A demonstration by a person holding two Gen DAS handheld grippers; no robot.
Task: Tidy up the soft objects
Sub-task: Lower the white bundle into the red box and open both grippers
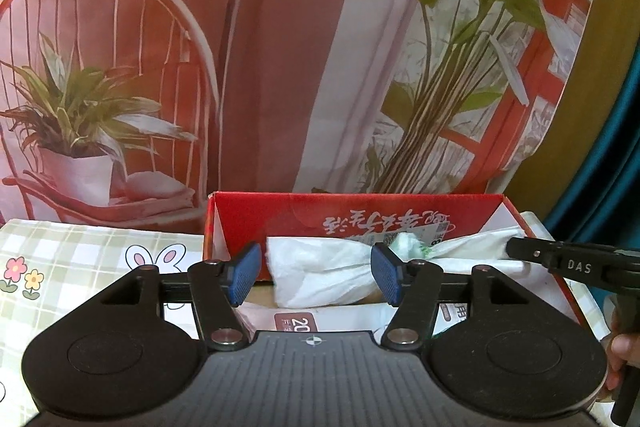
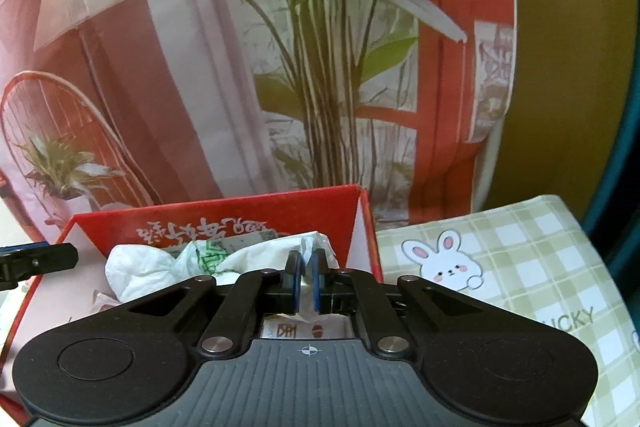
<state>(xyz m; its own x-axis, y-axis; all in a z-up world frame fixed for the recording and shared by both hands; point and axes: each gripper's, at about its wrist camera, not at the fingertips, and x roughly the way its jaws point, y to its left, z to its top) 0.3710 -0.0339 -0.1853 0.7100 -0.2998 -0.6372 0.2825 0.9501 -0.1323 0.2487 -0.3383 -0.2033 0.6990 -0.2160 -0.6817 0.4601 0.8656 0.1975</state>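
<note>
A crumpled white plastic bag (image 1: 320,273) with green print lies inside a red cardboard box (image 1: 280,213). My left gripper (image 1: 314,275) is open, its blue pads on either side of the bag's left part, above the box. My right gripper (image 2: 306,277) is shut on the right end of the white bag (image 2: 152,267), over the box (image 2: 224,215). The right gripper's black finger shows at the right of the left wrist view (image 1: 560,257), at the bag's stretched end.
A green checked cloth with rabbit prints (image 2: 500,267) covers the table around the box. A packet with printed labels (image 1: 296,323) lies in the box under the bag. A printed backdrop of a chair and plants (image 1: 280,47) hangs right behind the box.
</note>
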